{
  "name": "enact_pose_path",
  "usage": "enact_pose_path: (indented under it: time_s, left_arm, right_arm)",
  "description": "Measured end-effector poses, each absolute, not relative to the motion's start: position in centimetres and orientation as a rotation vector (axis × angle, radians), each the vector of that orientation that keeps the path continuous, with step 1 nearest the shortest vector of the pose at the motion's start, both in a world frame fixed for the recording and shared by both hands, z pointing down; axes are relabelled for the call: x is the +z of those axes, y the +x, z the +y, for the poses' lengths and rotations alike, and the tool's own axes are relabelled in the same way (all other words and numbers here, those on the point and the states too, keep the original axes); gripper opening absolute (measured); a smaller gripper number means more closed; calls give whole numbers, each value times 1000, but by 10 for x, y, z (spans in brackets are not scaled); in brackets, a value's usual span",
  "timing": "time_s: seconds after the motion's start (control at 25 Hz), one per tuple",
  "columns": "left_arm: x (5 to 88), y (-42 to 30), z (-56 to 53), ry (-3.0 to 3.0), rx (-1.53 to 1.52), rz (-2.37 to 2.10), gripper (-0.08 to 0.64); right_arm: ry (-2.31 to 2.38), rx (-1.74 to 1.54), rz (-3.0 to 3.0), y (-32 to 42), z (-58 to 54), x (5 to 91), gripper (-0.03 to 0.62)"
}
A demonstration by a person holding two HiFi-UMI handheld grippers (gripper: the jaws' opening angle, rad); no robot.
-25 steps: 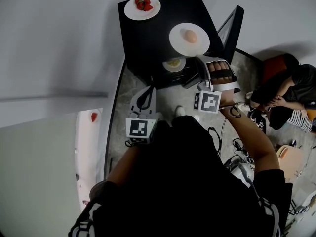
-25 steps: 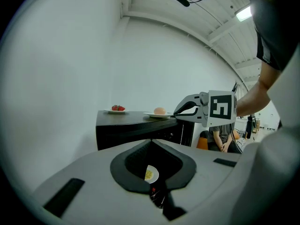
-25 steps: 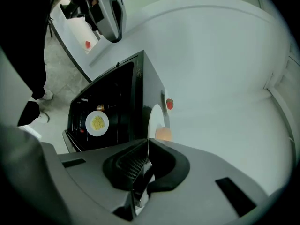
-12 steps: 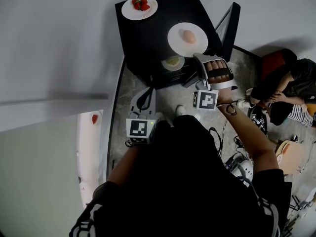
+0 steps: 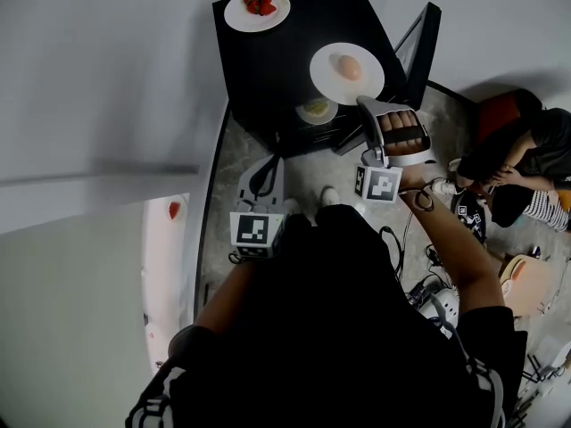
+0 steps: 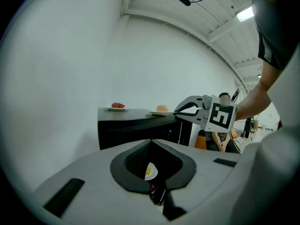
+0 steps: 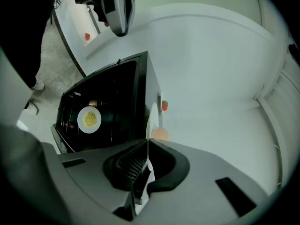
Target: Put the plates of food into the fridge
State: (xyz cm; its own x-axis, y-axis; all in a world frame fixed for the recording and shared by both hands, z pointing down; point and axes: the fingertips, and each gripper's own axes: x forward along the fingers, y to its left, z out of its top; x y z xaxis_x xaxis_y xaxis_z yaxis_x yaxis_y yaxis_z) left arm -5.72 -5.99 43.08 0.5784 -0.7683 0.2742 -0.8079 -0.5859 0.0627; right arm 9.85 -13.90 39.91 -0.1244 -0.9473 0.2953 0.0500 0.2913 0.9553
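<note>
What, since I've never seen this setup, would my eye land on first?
The right gripper, jaws just closed further, clamps the rim of a plate with a pale round food atop the black fridge. A strawberry plate sits at its far corner; a plate of yellow food rests inside.

We log a low black fridge [image 5: 277,61] with its door [image 5: 419,47] swung open on the right. There are three white plates.

- Strawberry plate [image 5: 256,10]: lies flat on the fridge top at the back left corner.
- Plate with one round tan item [image 5: 347,72]: sits level at the top's front right edge. Its near rim is clamped in the right gripper [image 5: 364,103], whose jaws have just closed further.
- Plate of yellow food [image 5: 317,111]: lies flat inside the fridge.
</note>
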Motion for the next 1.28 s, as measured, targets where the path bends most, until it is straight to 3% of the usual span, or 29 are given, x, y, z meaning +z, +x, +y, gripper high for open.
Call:
enact_pose_path:
  time_s: [1.28]
  left_arm:
    - [438, -64, -32, 2667, 374, -1231, 20]
  right_arm:
    - [934, -1215, -1401, 89, -12, 421, 29]
